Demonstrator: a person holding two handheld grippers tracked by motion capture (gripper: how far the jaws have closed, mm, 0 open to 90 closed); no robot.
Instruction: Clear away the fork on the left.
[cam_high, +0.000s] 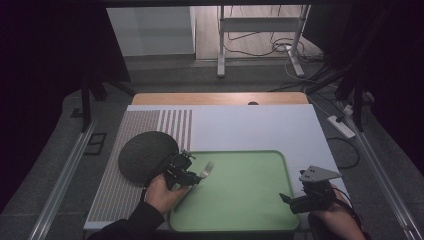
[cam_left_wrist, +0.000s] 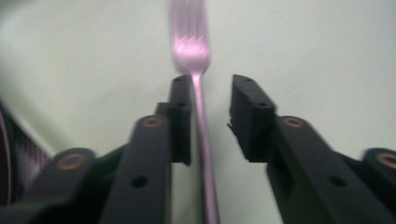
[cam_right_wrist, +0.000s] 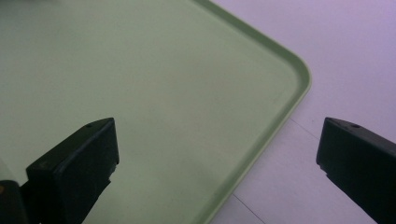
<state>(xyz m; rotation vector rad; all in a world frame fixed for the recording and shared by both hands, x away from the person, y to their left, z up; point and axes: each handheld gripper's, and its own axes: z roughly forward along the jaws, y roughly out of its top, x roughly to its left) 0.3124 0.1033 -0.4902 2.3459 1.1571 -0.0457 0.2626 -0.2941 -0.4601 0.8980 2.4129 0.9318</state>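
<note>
A silver fork (cam_high: 206, 169) lies on the green tray (cam_high: 245, 200) near its left end, tines toward the far side. My left gripper (cam_high: 194, 176) sits low over the fork's handle. In the left gripper view the fork (cam_left_wrist: 191, 51) runs up between the jaws. Its handle lies against the left pad, with a clear gap to the right pad, so my left gripper (cam_left_wrist: 210, 88) is open. My right gripper (cam_high: 289, 199) hovers at the tray's near right corner. Its jaws (cam_right_wrist: 217, 135) stand wide open with nothing between them, above the tray (cam_right_wrist: 163, 70) and its rounded rim.
A dark round plate (cam_high: 145, 155) lies left of the tray on a striped placemat (cam_high: 135, 125). The white tabletop (cam_high: 250, 125) stretches beyond the tray to a wooden far edge. Cables and a power strip (cam_high: 341, 126) lie on the floor to the right.
</note>
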